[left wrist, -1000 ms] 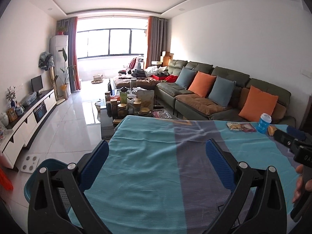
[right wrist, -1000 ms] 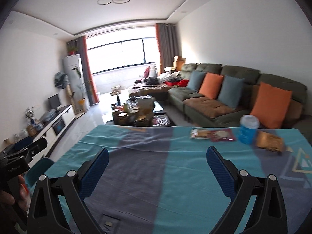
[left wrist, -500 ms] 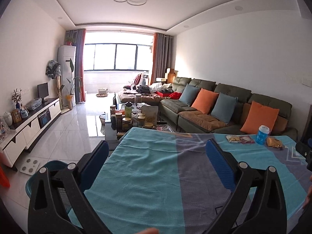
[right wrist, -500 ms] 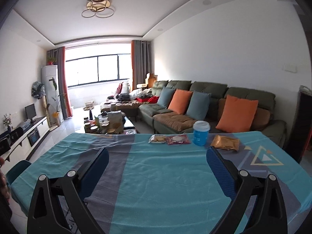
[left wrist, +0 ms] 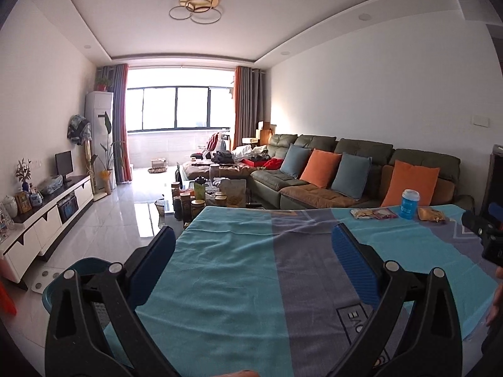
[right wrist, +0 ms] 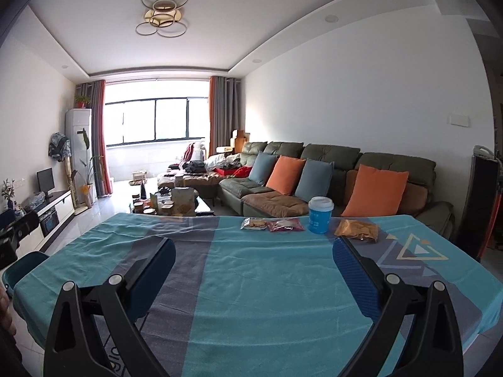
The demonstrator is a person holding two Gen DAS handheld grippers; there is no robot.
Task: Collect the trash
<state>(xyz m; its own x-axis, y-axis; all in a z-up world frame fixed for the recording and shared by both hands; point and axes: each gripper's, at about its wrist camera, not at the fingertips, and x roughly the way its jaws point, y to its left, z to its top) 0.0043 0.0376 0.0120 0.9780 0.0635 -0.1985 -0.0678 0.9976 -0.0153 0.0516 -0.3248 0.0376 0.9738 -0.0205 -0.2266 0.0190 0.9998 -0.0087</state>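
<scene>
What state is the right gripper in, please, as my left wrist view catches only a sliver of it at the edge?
Observer: The right gripper is open, with nothing between its fingers, above the tablecloth.
Operator: Thank you. What lies to the right of the golden packet?
Observer: Right of the golden packet the cloth bears a triangle motif, and the table edge comes just beyond it.
Operator: Does anything stand past that edge?
Observer: A tall black object stands on the floor there. I cannot tell what it is.
</scene>
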